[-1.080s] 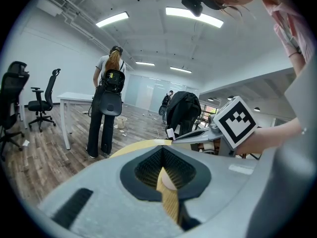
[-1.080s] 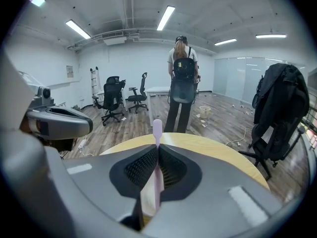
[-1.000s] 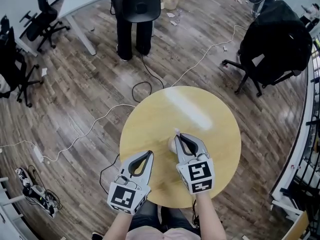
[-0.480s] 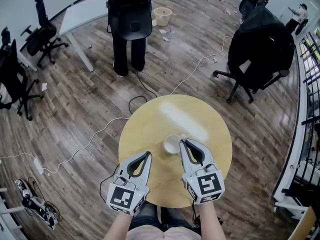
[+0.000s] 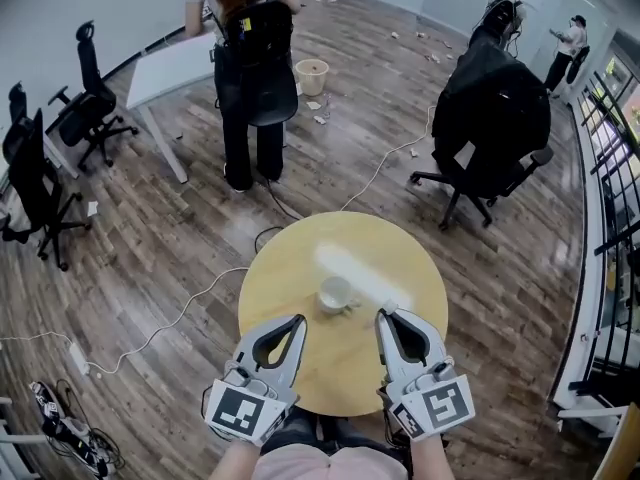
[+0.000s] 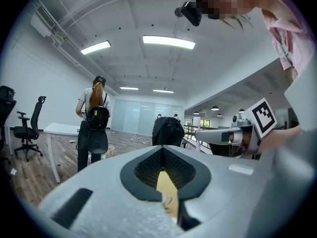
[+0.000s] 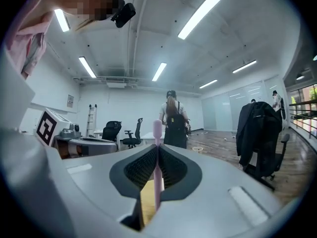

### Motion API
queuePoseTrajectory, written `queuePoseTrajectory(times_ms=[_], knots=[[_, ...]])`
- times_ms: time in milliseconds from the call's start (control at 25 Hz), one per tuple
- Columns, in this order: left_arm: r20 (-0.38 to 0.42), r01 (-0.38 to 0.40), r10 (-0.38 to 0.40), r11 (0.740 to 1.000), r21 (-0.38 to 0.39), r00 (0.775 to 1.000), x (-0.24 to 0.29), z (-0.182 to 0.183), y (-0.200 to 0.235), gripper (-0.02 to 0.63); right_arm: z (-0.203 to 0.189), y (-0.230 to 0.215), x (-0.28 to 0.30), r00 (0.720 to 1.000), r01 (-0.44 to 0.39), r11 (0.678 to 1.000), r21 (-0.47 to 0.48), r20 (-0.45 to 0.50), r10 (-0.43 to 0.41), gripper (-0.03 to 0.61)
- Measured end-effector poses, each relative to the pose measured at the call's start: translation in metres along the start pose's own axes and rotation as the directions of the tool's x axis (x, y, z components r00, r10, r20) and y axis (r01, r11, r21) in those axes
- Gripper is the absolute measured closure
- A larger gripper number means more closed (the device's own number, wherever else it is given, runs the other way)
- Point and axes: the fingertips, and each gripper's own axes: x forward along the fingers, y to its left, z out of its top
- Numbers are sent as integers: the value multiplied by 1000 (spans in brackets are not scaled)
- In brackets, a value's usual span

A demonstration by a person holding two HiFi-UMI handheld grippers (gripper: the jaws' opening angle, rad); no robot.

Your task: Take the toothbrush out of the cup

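Gripping the toothbrush [image 7: 157, 168] between its closed jaws, the right gripper [image 7: 157, 148] holds it upright. The pink handle runs up through the slit where the pads meet, and its rounded end sticks out above the jaw tips. In the head view the right gripper [image 5: 386, 314] sits over the near right edge of the table [image 5: 290, 258]. The brush is too small to make out there.

The cup [image 5: 335, 294] stands on the table near its middle, ahead of both grippers and a little left of the right one. It is apart from the jaws, so the toothbrush is out of it and up in the right gripper.

The left gripper [image 5: 299, 320] is over the near left part of the table, beside the right one. Its jaws are closed tip to tip with nothing between them. In the left gripper view the left gripper [image 6: 161, 148] shows only a strip of tabletop and the small white cup [image 6: 167, 200] through the gap below its tips.

Beyond the table a person [image 5: 248, 58] with a backpack stands on the wood floor by a white desk [image 5: 165, 66]. A chair [image 5: 492, 113] draped in a black coat stands to the right. A cable [image 5: 190, 258] trails across the floor.
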Motion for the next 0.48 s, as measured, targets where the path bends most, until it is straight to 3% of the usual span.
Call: queuePoseTrajectory(times_ms=[80, 320, 480], knots=[[-17, -2, 2, 1000, 18, 1000, -8, 10, -7, 617, 5, 3, -16, 1000, 14, 1000, -9, 14, -14, 560], [86, 14, -19, 998, 66, 996, -26, 46, -27, 617, 22, 17, -45, 994, 55, 998, -8, 98, -54, 560], [74, 9, -16, 995, 95, 997, -35, 53, -35, 617, 35, 28, -56, 988, 47, 998, -32, 147, -41, 560]])
